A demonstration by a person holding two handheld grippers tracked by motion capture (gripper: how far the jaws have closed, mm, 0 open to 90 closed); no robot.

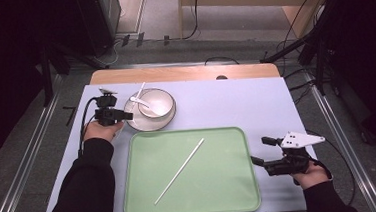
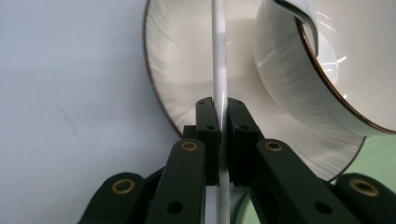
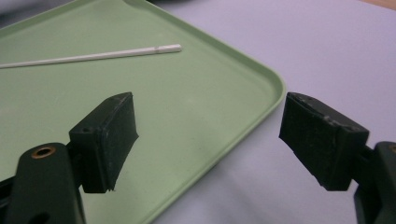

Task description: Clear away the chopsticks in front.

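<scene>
1. White and thin, the chopstick (image 2: 219,70) in the left gripper (image 1: 110,115) sits pinched between the closed jaws, its length crossing the saucer (image 2: 187,79) right beside the bowl (image 2: 299,74). The grip is on a narrow, smooth rod, so it could swivel or slide out if the hand swings quickly.
2. Lifting it carelessly risks knocking the bowl or the white spoon (image 1: 144,103) that rests in it; a sideways sweep could tip the spoon out or drag the saucer across the surface (image 1: 236,102).
3. Whether the chopstick's far end touches the saucer or hangs just above it is hard to tell from here; if it does touch, a pull along its length could scrape and jolt the crockery.
4. A second chopstick (image 1: 179,170) already lies slantwise on the green tray (image 1: 147,199). Dropping the held one from too high could make it bounce, roll over the low rim, or push the first askew.
5. The right gripper (image 1: 258,152) hovers at the tray's right edge with its jaws wide apart and holding nothing. If it closes in while the left arrives, the two could collide over the tray.
</scene>
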